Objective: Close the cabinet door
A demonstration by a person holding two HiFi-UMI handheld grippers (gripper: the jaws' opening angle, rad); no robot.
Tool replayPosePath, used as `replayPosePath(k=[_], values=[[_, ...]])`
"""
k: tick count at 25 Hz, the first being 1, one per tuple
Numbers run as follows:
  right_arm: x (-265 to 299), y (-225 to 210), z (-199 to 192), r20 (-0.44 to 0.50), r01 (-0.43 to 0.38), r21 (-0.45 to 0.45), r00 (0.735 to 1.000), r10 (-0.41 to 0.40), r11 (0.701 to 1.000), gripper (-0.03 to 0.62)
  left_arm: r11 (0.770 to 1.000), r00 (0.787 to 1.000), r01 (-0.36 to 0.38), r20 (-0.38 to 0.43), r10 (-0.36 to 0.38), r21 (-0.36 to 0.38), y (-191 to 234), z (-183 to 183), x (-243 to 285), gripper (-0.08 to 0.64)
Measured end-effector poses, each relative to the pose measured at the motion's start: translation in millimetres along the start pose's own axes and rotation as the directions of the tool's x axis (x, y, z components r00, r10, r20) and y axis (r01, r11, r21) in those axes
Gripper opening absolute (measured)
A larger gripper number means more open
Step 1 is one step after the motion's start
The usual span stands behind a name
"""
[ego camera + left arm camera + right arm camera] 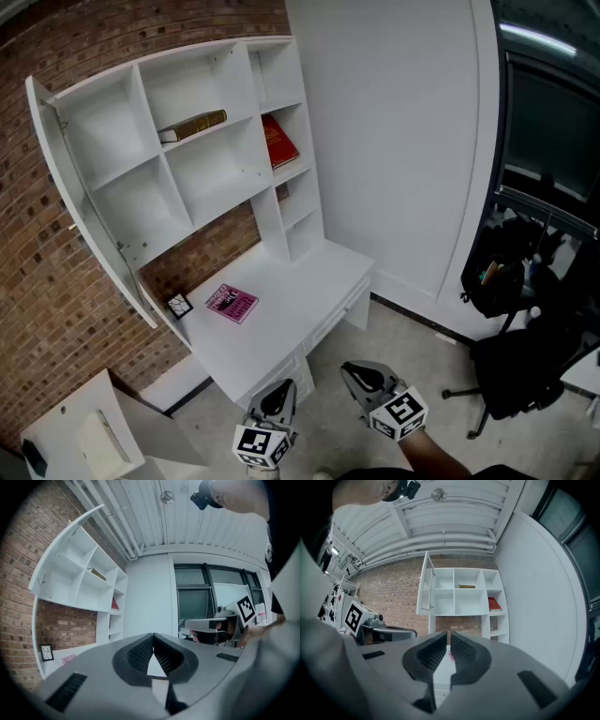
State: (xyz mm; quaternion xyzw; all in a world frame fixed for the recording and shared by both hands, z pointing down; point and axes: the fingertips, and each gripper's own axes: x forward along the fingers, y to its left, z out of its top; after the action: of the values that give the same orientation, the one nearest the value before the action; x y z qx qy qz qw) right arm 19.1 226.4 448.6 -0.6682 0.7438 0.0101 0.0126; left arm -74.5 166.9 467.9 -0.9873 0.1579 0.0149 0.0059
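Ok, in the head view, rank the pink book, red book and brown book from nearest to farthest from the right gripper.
From the right gripper:
1. pink book, flat on the desk, up and left of it.
2. red book, leaning, higher up on the right.
3. brown book, lying flat, higher still and further left.

Three far views, one shared cabinet (122, 131)
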Motion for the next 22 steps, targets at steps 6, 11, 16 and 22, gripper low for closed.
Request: replayPosePath(k=[6,11,16,22], values=[[32,23,-2,-0.002,0.000,-0.016,1.000,0.000,1.000,0.034,1.000,1.000,-0.002,0.001,0.002,0.008,35,-3,-12,0.009],[54,25,-5,0.005,0.040,0.003,0.999,-0.040,0.999,0.035,1.000,1.000,-0.005,0.012,0.005,0.008,71,-4,-16,0.009],[73,25,-8,0.006,0.072,0.013,0.997,-0.073,0.997,0.035,1.000,1.000,-0.011,0.019,0.010,0.017,103,-4,-15,0.011],[96,3,-19,-0.001,0.074,0.029,0.997,-0.074,0.997,0.035,1.000,1.000,-0.024,0.012,0.024,0.018,123,-9,6,0.011]])
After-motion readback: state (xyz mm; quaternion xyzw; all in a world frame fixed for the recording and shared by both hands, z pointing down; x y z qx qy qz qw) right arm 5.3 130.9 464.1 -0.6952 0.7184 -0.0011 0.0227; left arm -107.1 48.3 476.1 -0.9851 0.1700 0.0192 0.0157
